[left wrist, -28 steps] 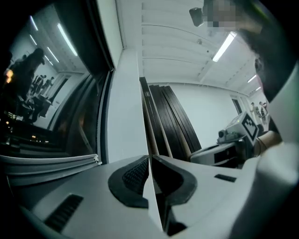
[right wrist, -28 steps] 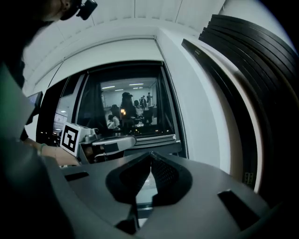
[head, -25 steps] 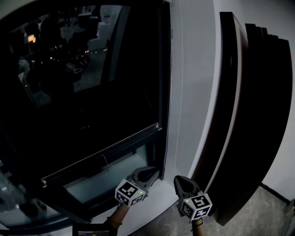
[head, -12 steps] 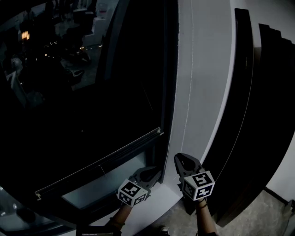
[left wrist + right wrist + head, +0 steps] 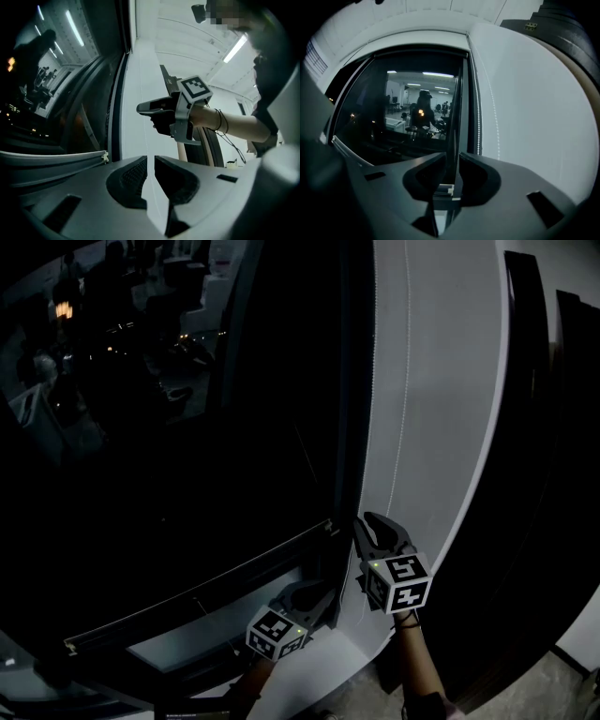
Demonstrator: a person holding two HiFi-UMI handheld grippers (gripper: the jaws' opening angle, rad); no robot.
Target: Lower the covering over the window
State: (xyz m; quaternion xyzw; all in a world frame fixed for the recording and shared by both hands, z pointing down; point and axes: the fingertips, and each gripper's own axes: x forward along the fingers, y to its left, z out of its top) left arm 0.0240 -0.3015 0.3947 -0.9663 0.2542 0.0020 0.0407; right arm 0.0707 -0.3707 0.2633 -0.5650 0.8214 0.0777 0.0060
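The dark blind hangs low over the window, its bottom bar (image 5: pixel 197 592) a little above the sill; the bar's end also shows in the left gripper view (image 5: pixel 56 157). A thin bead chain (image 5: pixel 403 427) hangs down the white wall strip beside the frame. My left gripper (image 5: pixel 323 594) is low by the frame's corner. Its jaws have just been opening and stand slightly apart, with the chain (image 5: pixel 146 187) running through the gap untouched. My right gripper (image 5: pixel 370 521) is higher, next to the chain (image 5: pixel 494 117). Its jaws have just been opening, and nothing is between them (image 5: pixel 452 159).
Tall dark curved panels (image 5: pixel 544 474) stand right of the white wall strip (image 5: pixel 431 381). The white sill (image 5: pixel 319 662) runs under the window. Grey floor (image 5: pixel 577 681) shows at the bottom right. The dark glass reflects a lit room.
My right gripper has risen along the wall beside the chain and its jaws have parted. My left gripper has stayed low near the frame's corner.
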